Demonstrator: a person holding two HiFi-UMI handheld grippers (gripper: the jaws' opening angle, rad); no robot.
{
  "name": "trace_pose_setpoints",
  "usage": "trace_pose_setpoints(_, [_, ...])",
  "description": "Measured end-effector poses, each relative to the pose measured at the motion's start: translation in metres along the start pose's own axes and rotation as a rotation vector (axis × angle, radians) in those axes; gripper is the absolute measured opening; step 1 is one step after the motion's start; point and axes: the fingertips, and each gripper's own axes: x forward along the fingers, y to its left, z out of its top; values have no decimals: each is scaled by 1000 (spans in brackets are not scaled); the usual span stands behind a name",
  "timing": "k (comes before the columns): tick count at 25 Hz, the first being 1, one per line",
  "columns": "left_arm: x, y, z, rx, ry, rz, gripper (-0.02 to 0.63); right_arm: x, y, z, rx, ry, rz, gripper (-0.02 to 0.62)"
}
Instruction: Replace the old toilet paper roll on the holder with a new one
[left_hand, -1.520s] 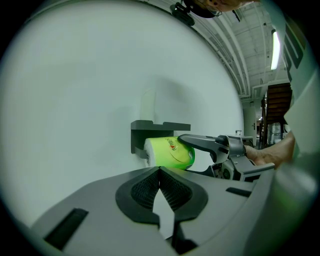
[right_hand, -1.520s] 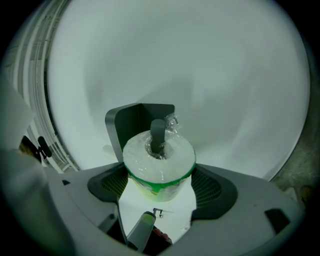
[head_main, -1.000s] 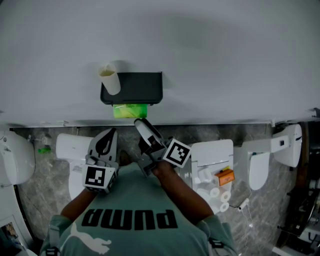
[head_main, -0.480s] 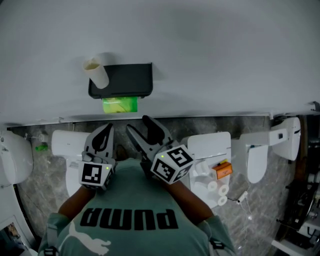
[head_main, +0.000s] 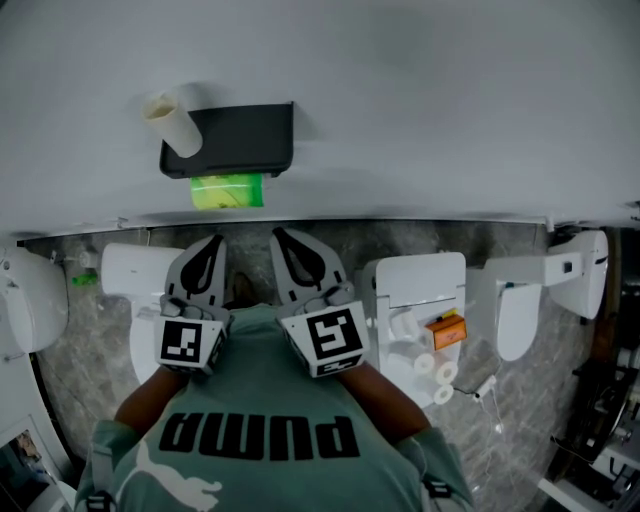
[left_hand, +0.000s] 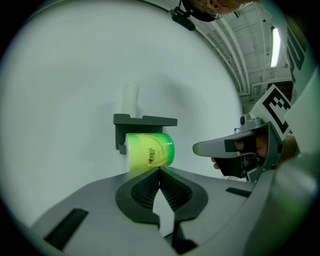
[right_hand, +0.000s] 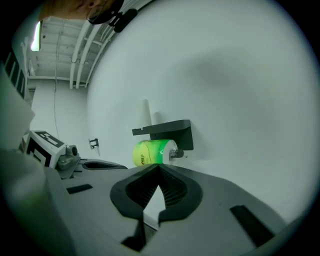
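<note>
Right gripper (head_main: 286, 240) has just been closing, empty; left gripper (head_main: 212, 246) is pinched empty too. Green roll (head_main: 226, 190) under the holder (head_main: 240, 140) lies ahead, axis along the wall (head_main: 430, 110), nearer the left.

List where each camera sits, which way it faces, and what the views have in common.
Head view: on the person's head, looking steeply down the white wall at the black wall-mounted holder; shows the green shirt, left gripper and right gripper.
Left gripper view: on the left gripper, facing the wall along its shut jaws; right gripper at right.
Right gripper view: on the right gripper, facing the wall along jaws just closed on nothing; left gripper at left.
Shared: all show the holder and its green-wrapped toilet paper roll.
</note>
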Motion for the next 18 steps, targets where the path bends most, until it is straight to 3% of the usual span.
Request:
trace_pose_setpoints(9, [-5, -16, -1, 5, -1, 58, 3, -10, -7, -7, -15, -13, 43, 6])
trace_pose_setpoints(18, [-24, -24, -30, 12, 135, 142, 3, -11, -9, -14, 24, -58, 112, 6])
